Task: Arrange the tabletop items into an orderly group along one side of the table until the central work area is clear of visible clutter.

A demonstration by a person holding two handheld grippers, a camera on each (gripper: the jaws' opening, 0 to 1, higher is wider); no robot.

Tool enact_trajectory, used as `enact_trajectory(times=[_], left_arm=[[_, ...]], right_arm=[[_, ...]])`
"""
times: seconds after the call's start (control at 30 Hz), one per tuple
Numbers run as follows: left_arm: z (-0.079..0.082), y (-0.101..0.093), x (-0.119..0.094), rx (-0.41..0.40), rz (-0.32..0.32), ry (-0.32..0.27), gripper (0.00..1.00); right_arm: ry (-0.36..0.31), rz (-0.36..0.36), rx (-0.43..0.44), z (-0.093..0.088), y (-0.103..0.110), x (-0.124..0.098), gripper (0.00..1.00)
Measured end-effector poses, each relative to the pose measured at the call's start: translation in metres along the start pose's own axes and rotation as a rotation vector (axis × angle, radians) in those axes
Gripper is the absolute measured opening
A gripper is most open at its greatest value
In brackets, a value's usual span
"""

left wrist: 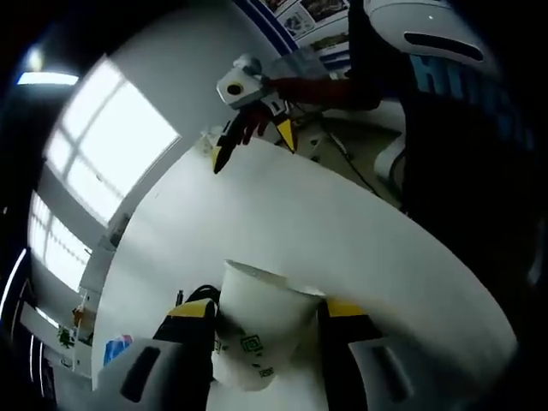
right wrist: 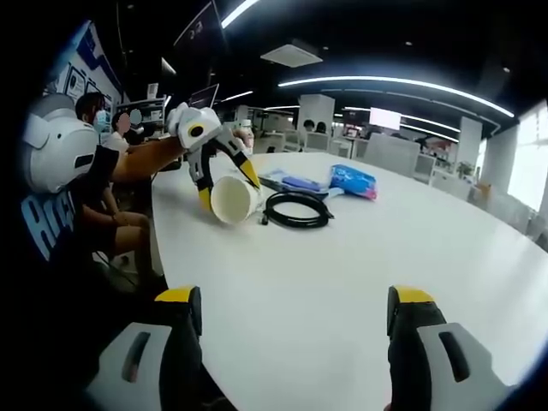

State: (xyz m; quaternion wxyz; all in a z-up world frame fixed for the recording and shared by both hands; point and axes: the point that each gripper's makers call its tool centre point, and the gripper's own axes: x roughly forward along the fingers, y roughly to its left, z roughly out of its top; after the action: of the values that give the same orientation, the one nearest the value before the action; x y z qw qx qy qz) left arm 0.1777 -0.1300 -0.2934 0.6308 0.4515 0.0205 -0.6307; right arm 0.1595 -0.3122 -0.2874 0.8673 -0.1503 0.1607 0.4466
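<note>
The left gripper (right wrist: 227, 184) is clamped on a white paper cup with green print (right wrist: 235, 199), tilted near the round white table's (right wrist: 360, 282) edge, just beside a coiled black cable (right wrist: 297, 210) and a blue plastic packet (right wrist: 353, 181). Past the cable the tabletop lies bare. The right gripper (right wrist: 291, 321) hangs wide open, empty, and the left gripper view shows it (left wrist: 253, 137) across the table from the cup (left wrist: 257, 338).

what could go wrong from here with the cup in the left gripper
1. The left gripper holds the paper cup tilted, mouth forward; a hard squeeze may crush its thin wall, or it may slip.
2. The cup is close to the black cable coil; setting it down there may snag or drag the coil.
3. The blue packet and other items lie just beyond, so a wide sweep may scatter them.
</note>
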Motion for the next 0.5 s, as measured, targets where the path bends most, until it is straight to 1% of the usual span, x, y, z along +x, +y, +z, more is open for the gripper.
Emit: enact_trajectory(times=[0.2,0.37,0.5], left_arm=[[0.0003,0.0015,-0.0025,-0.012,0.016,-0.011,0.46],[0.0048,0.0056,-0.0069,-0.028,0.048,-0.048,0.45],[0.0041,0.0057,-0.0078,-0.04,0.061,-0.061,0.45]], right_arm=[[0.0,-0.001,-0.001,0.0003,-0.0001,-0.0001,0.86],[0.001,-0.003,-0.001,0.0003,0.0004,-0.001,0.85],[0.003,-0.003,-0.002,0.0005,0.0011,-0.0008,0.85]])
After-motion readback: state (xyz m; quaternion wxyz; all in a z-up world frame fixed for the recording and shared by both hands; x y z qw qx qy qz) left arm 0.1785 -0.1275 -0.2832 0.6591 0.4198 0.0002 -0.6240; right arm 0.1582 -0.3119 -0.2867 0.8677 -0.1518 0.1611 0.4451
